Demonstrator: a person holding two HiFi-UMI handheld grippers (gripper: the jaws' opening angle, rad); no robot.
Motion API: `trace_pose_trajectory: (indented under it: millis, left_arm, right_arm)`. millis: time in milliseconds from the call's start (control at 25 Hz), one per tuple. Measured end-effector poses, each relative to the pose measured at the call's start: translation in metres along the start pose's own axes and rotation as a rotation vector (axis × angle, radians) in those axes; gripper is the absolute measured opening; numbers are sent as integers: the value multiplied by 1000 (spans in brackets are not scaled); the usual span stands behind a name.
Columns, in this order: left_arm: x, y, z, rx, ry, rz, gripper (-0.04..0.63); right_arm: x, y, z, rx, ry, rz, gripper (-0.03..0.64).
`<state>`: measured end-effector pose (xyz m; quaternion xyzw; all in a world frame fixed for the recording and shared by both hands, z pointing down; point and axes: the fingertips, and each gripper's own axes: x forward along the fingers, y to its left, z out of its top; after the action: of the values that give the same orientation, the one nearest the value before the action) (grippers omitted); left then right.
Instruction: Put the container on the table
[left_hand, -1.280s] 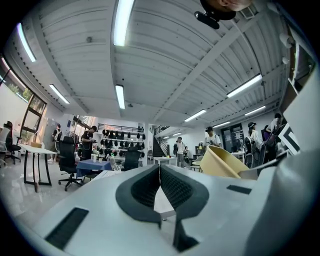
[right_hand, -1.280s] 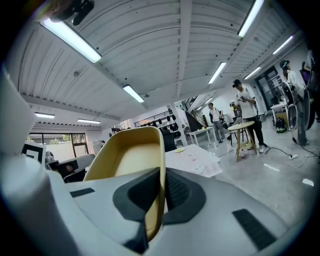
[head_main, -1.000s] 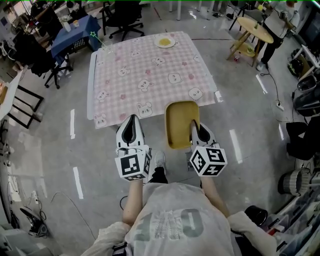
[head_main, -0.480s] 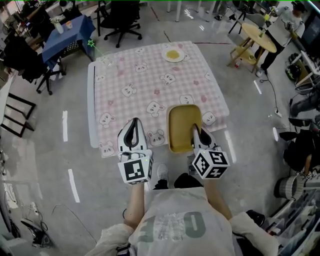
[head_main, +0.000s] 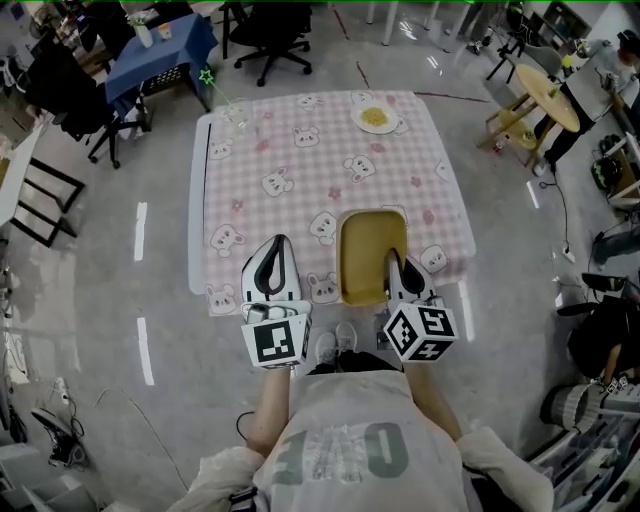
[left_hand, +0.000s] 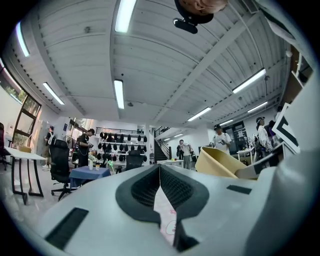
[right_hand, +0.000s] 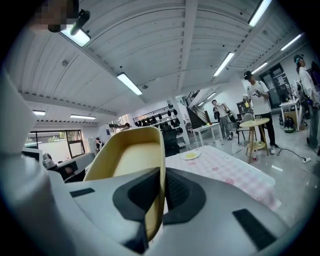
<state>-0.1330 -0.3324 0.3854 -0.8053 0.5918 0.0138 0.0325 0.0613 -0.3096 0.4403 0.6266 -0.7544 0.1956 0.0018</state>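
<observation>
The single yellow container (head_main: 372, 250) hangs over the tabletop's near edge, toward its near right corner, with its right wall clenched in the right gripper (head_main: 394, 265); I cannot tell whether its base touches the table (head_main: 300, 150). Bare cloth runs from it to the one plate (head_main: 374, 119) by the far edge. Only the left gripper view shows the left gripper (left_hand: 160, 169) pinched together on nothing, beside the container.

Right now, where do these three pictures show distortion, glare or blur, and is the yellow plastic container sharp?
Head view: evenly lit, the yellow plastic container sharp, room edges bowed. Right gripper view: strong fisheye, dark corners, the container's near rim slightly soft. Left gripper view: same fisheye, the white ceiling light strips blown out.
</observation>
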Motion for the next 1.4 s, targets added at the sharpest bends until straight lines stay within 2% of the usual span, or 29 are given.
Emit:
trace_pose_trajectory:
  millis: [240, 680, 880, 1080, 1400]
  left_arm:
    - [4, 3, 10, 5, -18, 57, 29]
    - [12, 7, 19, 26, -35, 85, 29]
    - [8, 6, 17, 31, -30, 95, 29]
    - [4, 7, 14, 35, -12, 116, 29]
    - [-7, 9, 7, 29, 43, 167, 29]
  right_arm:
    - [3, -4, 7, 4, -8, 24, 31]
    - [35, -9, 22, -14, 9, 29, 31]
    - [76, -21, 23, 47, 130, 22, 32]
    - [124, -37, 13, 57, 267, -10, 31]
    - [177, -50, -41, 41, 517, -41, 31]
